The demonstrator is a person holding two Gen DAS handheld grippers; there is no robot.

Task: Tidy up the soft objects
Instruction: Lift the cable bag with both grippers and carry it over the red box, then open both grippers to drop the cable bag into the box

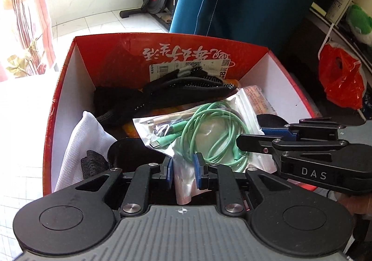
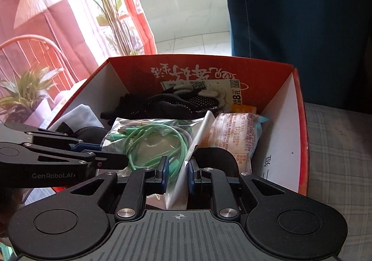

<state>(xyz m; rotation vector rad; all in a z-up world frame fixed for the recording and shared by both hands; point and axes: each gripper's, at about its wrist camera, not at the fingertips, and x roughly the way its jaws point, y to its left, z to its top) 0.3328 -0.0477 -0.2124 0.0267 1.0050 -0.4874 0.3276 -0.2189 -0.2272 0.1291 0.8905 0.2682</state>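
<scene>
In the left wrist view, one open red cardboard box with white inner walls (image 1: 69,98) is seen, and inside it are counted one clear plastic zip bag holding coiled mint-green cables (image 1: 209,130), one white mesh cloth (image 1: 86,144) at the left wall, and a bundle of black dotted fabric gloves (image 1: 176,88) toward the far wall. The left gripper (image 1: 184,173) is held over the near edge of the box with its blue-padded jaws parted, and a near corner of the zip bag lies between them; whether the pads press it cannot be told. The right gripper (image 1: 260,130) is seen from the side at the bag's right edge, and its opening cannot be told there. In the right wrist view, one orange-printed plastic snack packet (image 2: 234,135) is seen beside the same bag (image 2: 148,142), and the right gripper (image 2: 177,173) is parted, with the bag's white edge between its fingers. The left gripper (image 2: 109,152) is seen at the bag's left side.
</scene>
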